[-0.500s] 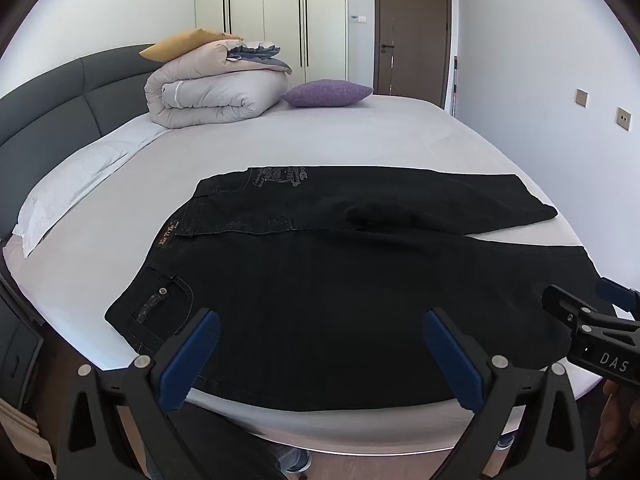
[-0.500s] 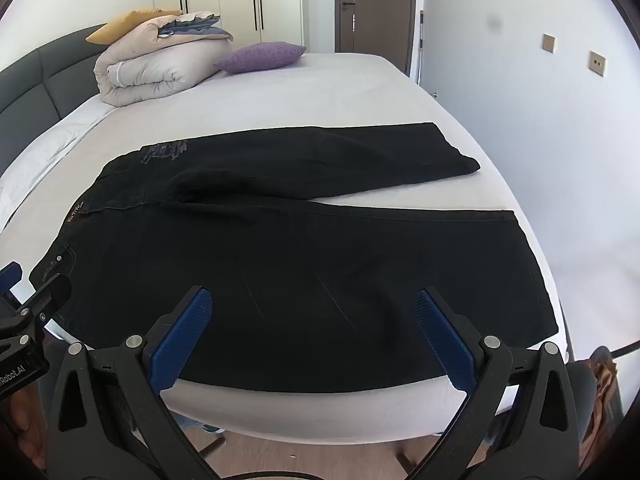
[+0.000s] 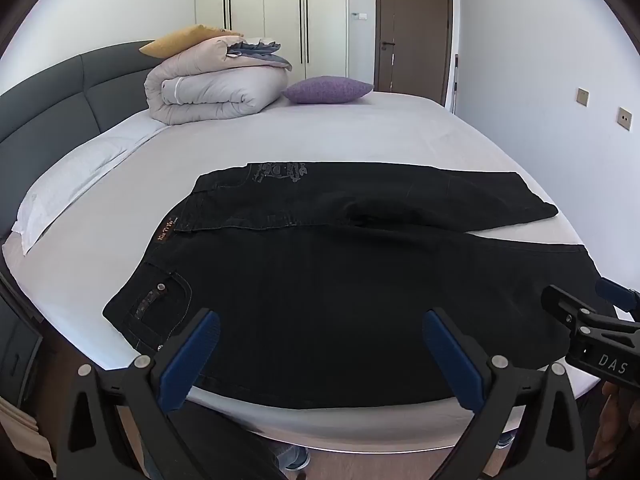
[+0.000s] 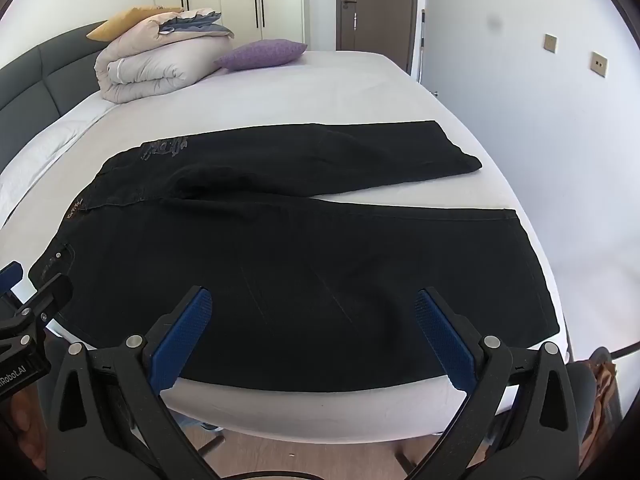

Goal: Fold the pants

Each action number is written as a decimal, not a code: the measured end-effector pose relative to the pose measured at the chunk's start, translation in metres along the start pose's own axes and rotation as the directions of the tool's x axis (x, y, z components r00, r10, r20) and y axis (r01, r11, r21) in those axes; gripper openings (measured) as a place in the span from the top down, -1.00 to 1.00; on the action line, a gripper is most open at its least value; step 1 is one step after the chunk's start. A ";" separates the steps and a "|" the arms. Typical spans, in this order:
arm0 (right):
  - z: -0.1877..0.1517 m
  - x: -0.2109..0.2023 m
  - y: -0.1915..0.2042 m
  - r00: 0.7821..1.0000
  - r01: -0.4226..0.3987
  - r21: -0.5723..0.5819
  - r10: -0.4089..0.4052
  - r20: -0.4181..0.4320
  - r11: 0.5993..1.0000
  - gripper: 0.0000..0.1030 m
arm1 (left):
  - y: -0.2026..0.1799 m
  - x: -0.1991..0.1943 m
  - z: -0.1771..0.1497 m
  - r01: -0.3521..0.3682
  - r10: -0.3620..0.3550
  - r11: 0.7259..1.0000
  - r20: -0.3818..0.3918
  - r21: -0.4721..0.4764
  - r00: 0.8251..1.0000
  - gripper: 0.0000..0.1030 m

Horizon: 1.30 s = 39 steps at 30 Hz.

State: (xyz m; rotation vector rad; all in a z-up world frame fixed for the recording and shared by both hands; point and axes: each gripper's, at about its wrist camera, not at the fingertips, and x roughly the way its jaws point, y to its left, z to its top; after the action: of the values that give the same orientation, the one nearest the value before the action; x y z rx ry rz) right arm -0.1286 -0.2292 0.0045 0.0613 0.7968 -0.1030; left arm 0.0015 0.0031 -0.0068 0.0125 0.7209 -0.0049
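Across the white-sheeted bed (image 3: 360, 148) lie the black denim pants (image 3: 340, 280), flat near the front edge, legs spread apart, no fold made yet. Above that edge, my left gripper (image 3: 320, 354) and right gripper (image 4: 312, 338) hover, jaws released, empty.

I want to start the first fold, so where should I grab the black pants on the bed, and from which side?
Probably take the black pants along the near leg's edge at the bed front: left gripper by the waistband, right gripper toward the cuff. Both are open, coming from the near side; that edge lies straight, flat and closest.
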 end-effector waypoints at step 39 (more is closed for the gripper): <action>-0.007 0.009 0.009 1.000 -0.002 0.004 0.002 -0.012 1.000 -1.00 | -0.001 -0.002 0.001 0.005 -0.005 1.000 -0.011 -0.004 1.000 -1.00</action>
State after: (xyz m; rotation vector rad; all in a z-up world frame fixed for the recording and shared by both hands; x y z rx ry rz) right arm -0.1265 -0.2203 -0.0067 0.0662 0.8088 -0.1022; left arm 0.0005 0.0025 -0.0044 0.0067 0.7315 -0.0076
